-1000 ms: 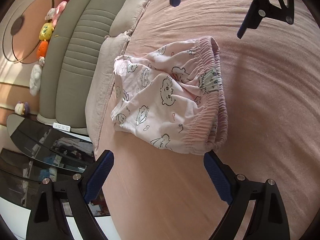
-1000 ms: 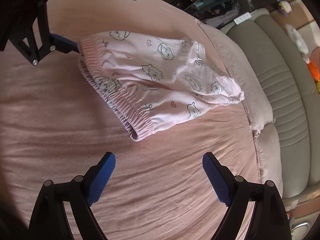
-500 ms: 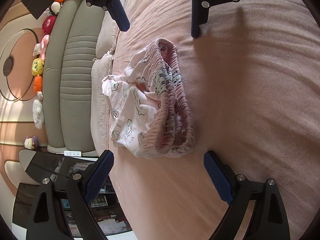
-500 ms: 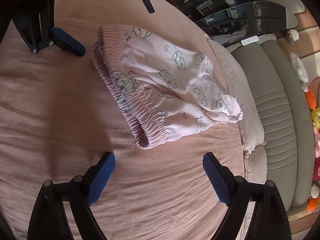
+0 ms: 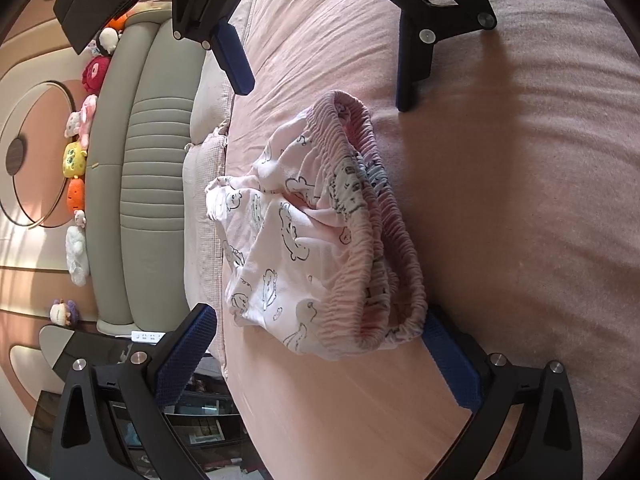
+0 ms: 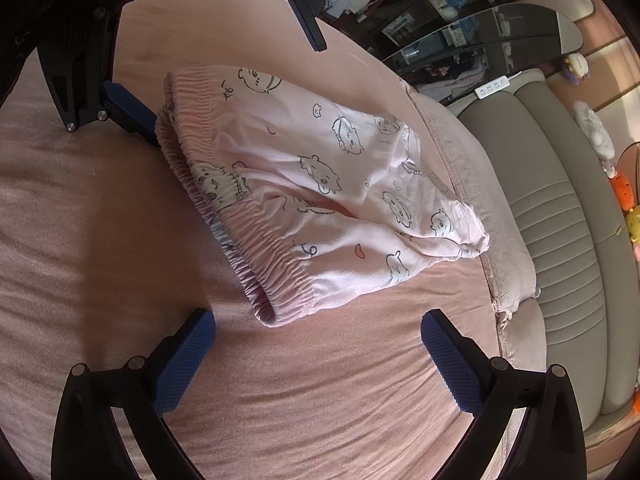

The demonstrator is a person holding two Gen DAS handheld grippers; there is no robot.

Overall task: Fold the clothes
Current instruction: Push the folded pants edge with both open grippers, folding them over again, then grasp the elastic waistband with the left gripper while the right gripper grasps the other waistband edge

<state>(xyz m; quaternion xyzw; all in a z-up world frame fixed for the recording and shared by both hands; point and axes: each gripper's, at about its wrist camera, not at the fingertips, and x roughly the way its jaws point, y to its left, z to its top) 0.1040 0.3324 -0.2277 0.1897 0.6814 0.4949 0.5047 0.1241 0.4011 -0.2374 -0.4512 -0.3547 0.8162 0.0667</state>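
Folded pale pink shorts (image 5: 304,236) with a bear print lie on the pink bed sheet (image 5: 520,208), gathered elastic waistband (image 5: 384,240) facing away from the headboard. My left gripper (image 5: 318,340) is open and low at one end of the waistband; its right pad (image 5: 448,360) touches the waistband corner. In the right wrist view the shorts (image 6: 320,184) lie flat ahead. My right gripper (image 6: 318,356) is open just short of the other waistband end, holding nothing. Each gripper shows in the other's view: the right gripper (image 5: 324,94) and the left gripper (image 6: 236,88).
A grey padded headboard (image 5: 148,200) runs along the bed's edge, with a row of plush toys (image 5: 76,184) behind it. A beige quilted cover edge (image 6: 508,256) lies between shorts and headboard. Dark glass shelves (image 6: 460,36) and a white power strip (image 6: 492,88) stand beyond.
Both grippers have closed in on the shorts from opposite ends of the waistband. The left one dropped low and swung round until its pad met the corner. The shorts lie unmoved.
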